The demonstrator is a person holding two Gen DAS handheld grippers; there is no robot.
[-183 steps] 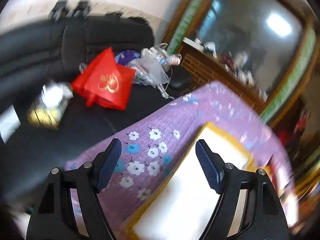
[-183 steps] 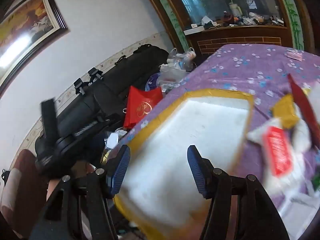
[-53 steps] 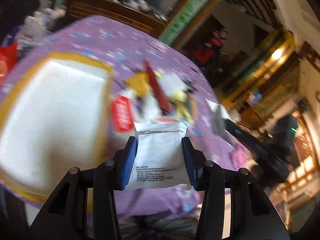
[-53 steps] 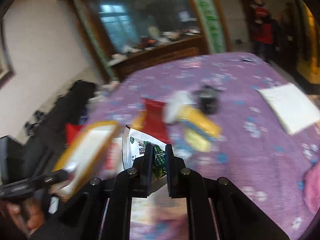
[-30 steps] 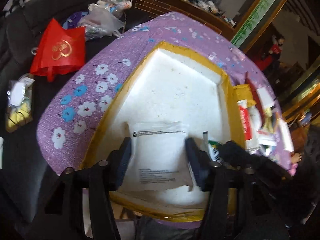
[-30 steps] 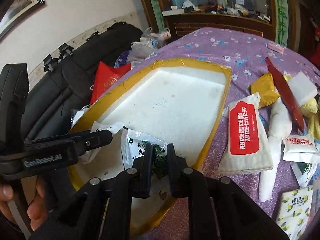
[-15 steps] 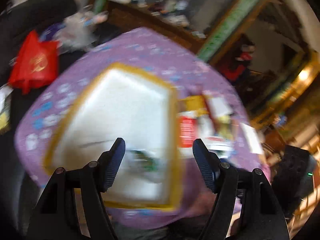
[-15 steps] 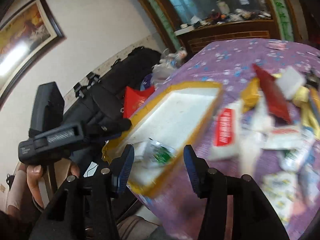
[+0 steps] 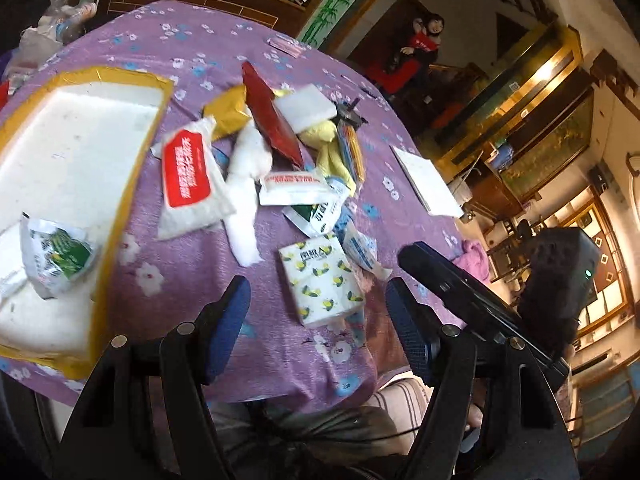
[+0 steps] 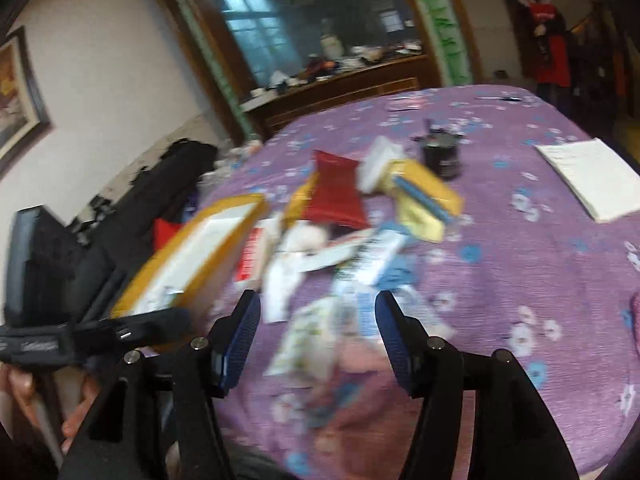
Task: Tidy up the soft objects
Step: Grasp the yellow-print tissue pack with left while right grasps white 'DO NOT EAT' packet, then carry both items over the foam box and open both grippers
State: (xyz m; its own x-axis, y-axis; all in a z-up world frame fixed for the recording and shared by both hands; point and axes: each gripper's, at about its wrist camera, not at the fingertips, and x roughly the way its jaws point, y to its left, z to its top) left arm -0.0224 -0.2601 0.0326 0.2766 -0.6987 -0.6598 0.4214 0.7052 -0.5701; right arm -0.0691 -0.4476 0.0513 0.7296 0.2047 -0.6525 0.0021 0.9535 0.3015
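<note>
The lemon-print tissue pack (image 9: 322,282) lies on the purple tablecloth (image 9: 192,280), nearest of the heap, right of the foam tray (image 9: 72,152). It looks light, squashy and slick-wrapped, so grip it across its short sides. The left gripper (image 9: 320,316) hangs just near of it, jaws wide and empty. The right gripper (image 10: 318,338) is opening, probably empty; that view is blurred.

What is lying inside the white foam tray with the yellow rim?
In the white foam tray, a crumpled green-and-white packet lies near its close end. A white packet's edge shows beside it; the rest is cut off by the picture edge.
</note>
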